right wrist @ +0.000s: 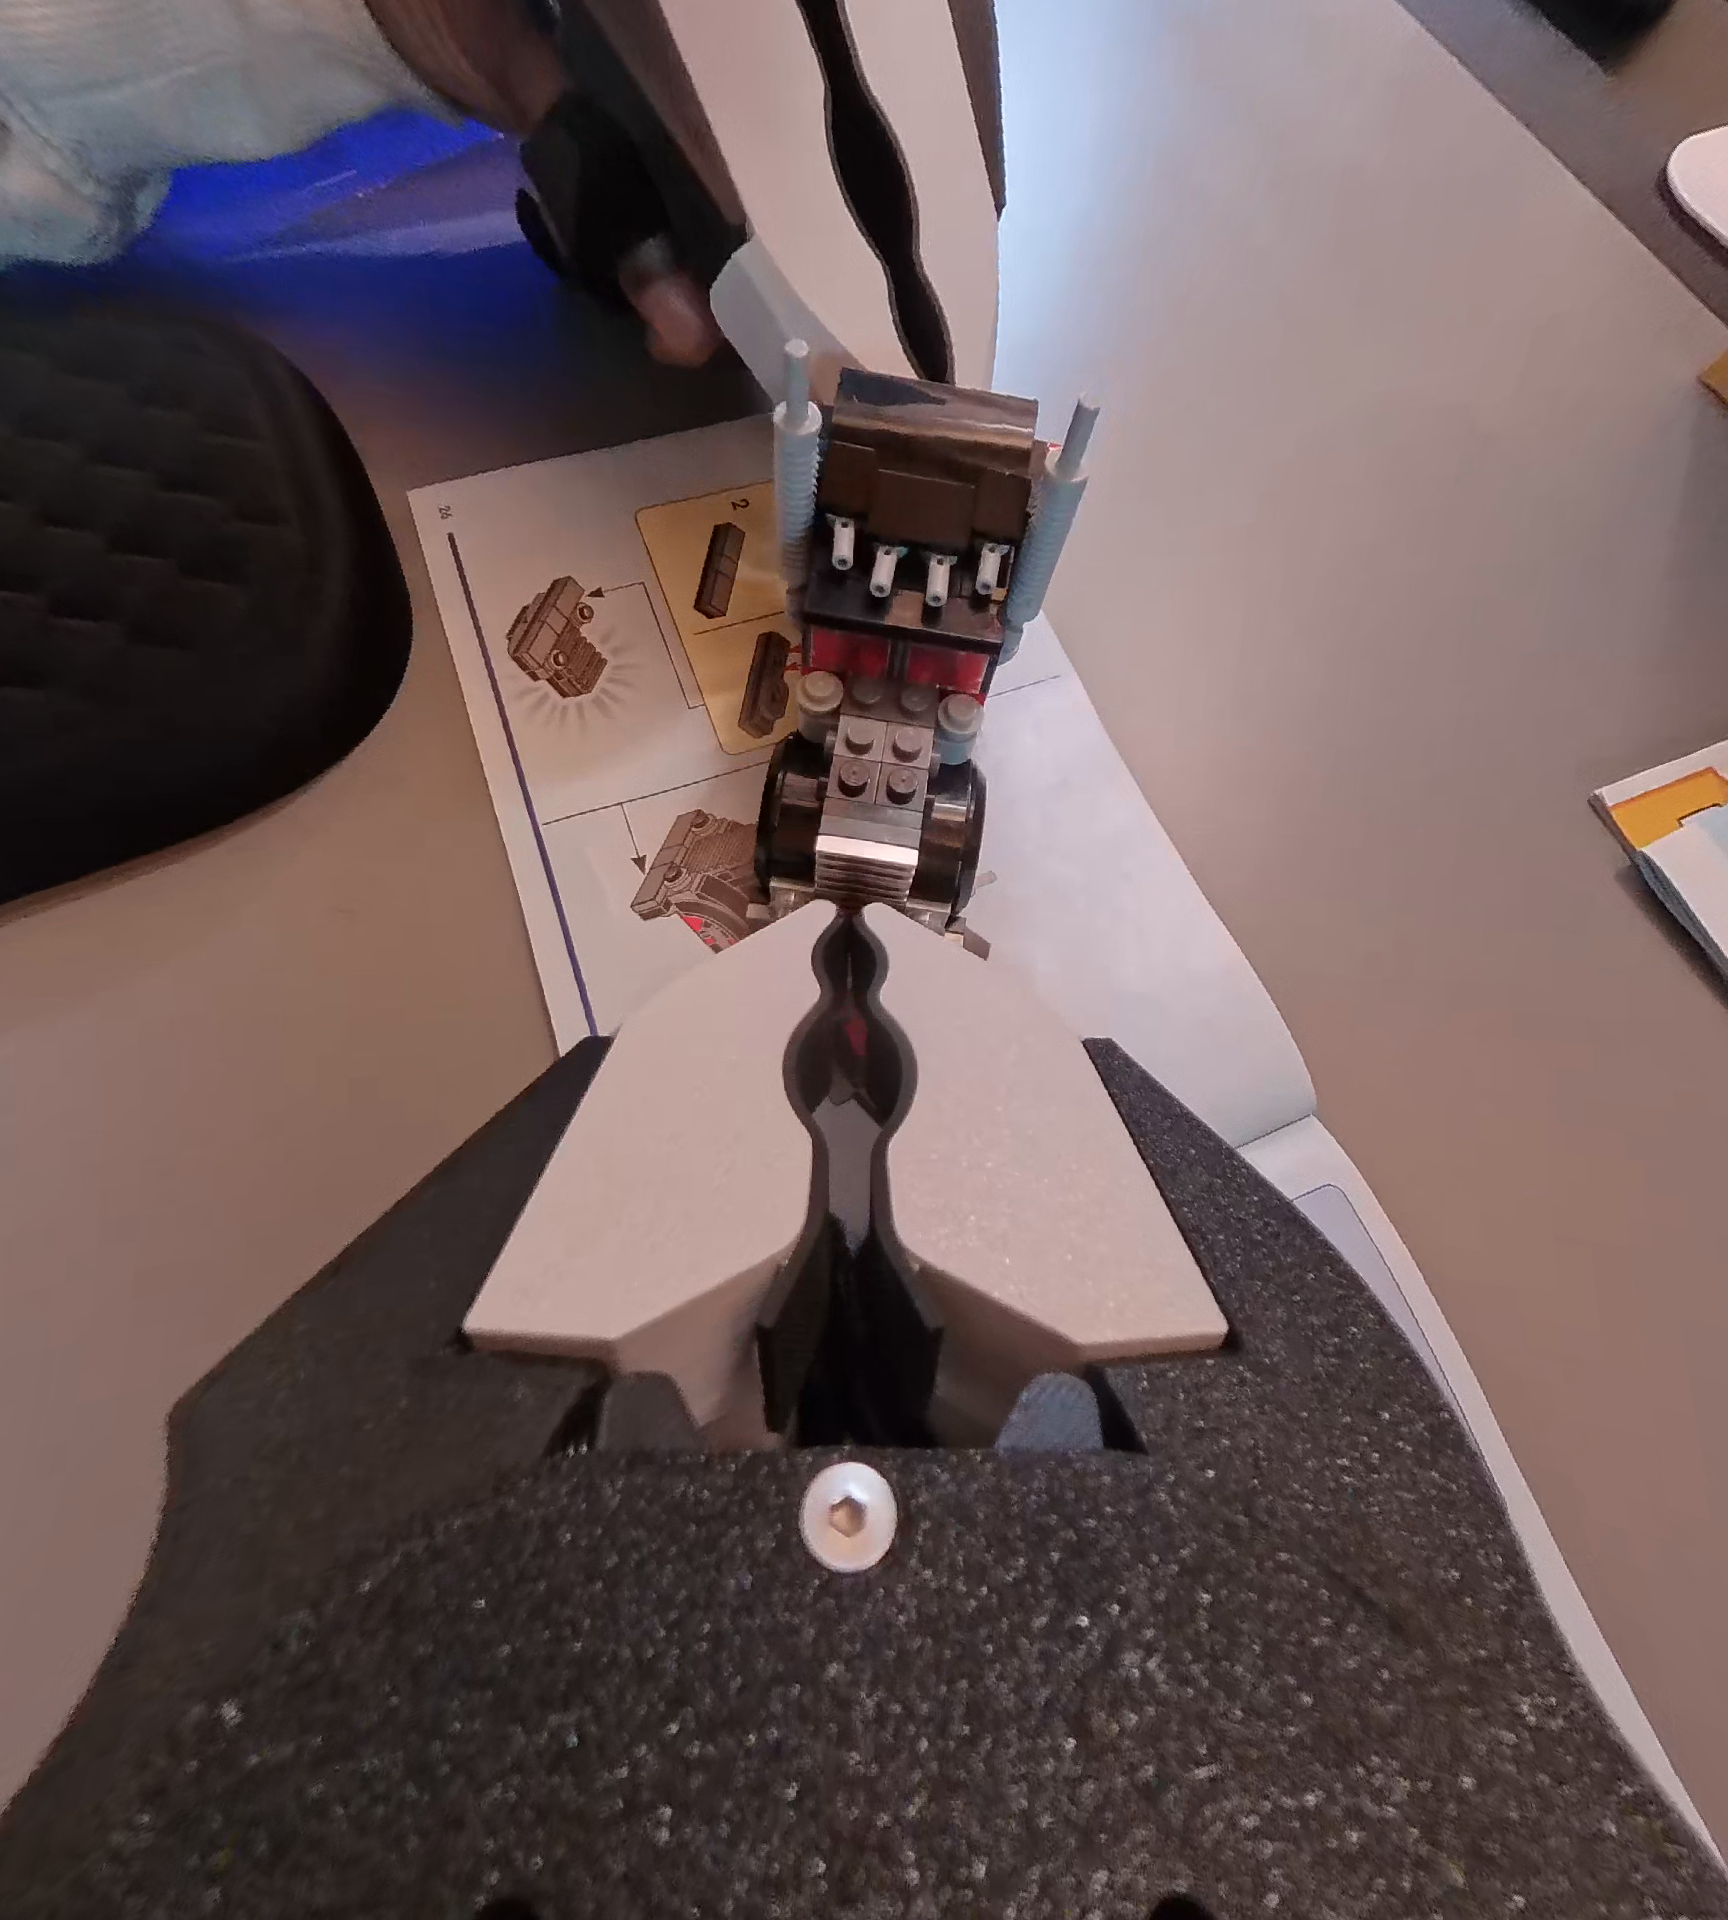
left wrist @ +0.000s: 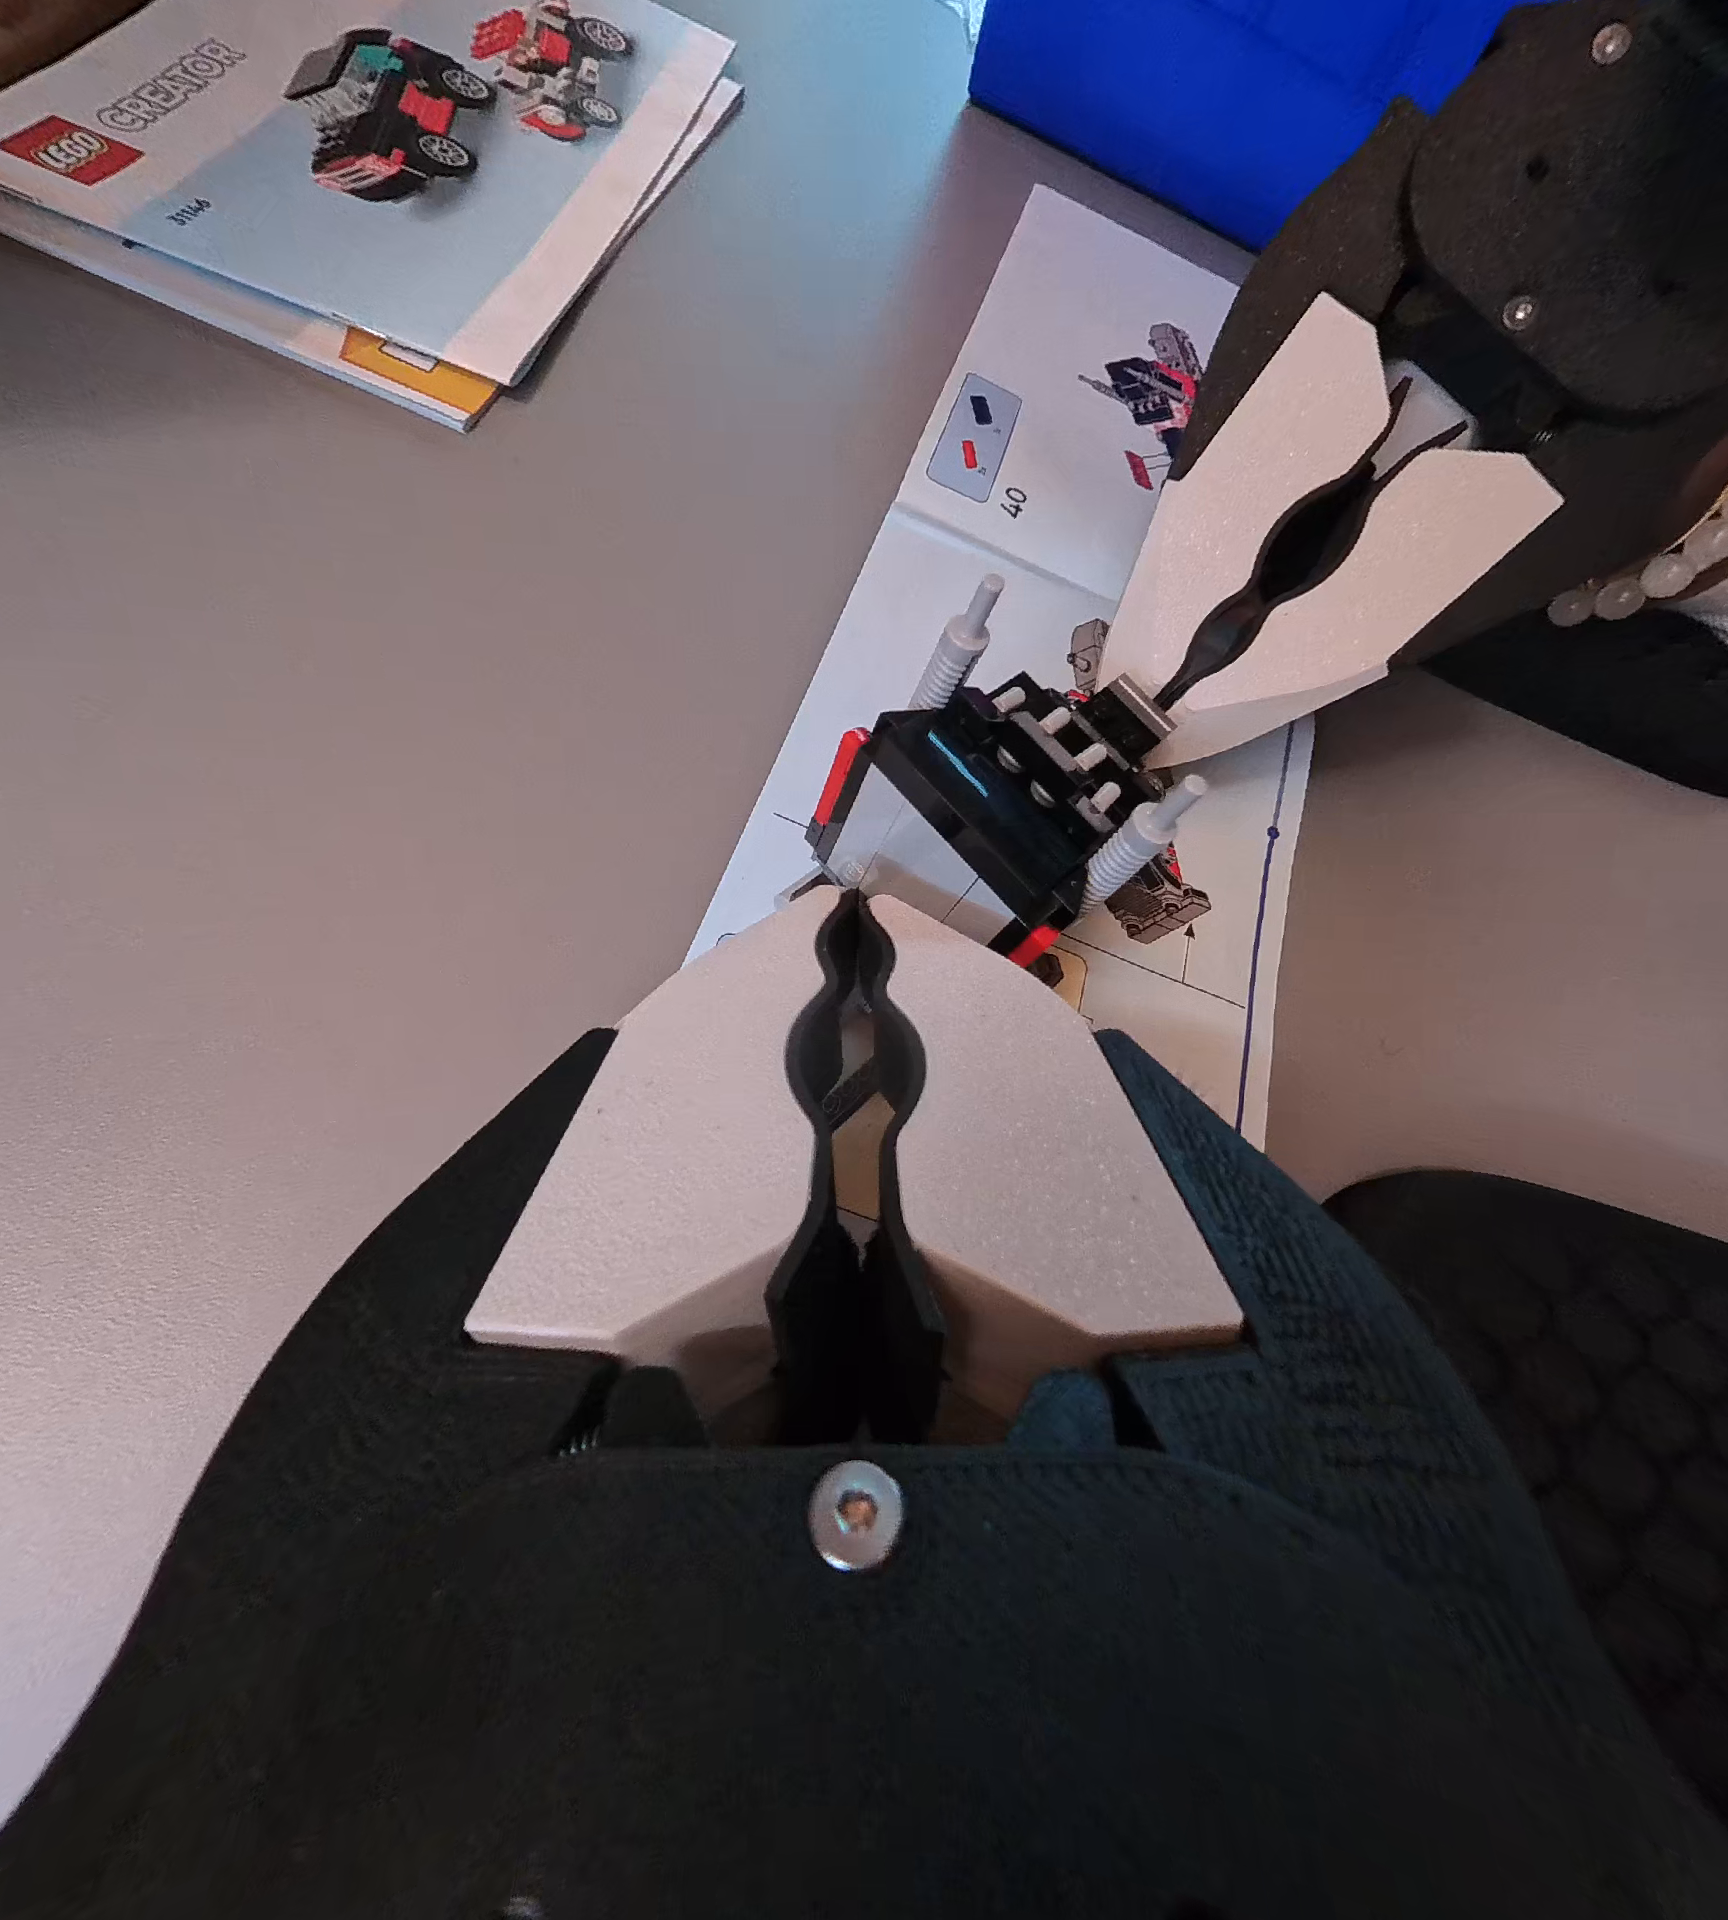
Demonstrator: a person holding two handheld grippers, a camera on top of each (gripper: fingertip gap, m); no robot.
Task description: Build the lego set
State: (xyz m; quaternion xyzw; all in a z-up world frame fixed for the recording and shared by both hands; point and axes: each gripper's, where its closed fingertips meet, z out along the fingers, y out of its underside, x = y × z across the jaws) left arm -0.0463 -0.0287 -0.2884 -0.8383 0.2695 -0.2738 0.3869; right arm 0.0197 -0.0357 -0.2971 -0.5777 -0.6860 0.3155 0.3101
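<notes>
While it rests on the open manual [left wrist: 1036, 540], the truck [left wrist: 985, 800] is held from two ends. It is a part-built black, grey and red model with two ribbed grey stacks [right wrist: 800, 457] standing beside its cab. The left gripper [left wrist: 855, 902] has its white fingers [left wrist: 694, 1101] pinched together at the tips against a pale corner at the truck's near end, clamping it. The right gripper [right wrist: 847, 914] is likewise closed, its tips pressed onto the low front of the truck just under the silver grille [right wrist: 865, 862]. In the left wrist view the right gripper comes in from the far right. The manual lies at the right edge of the grey worktop [left wrist: 216, 727]. Far left lie closed booklets [left wrist: 340, 177], and a blue box [left wrist: 1203, 94] stands at the far side. A black chair seat [right wrist: 112, 582] sits beside the worktop.
</notes>
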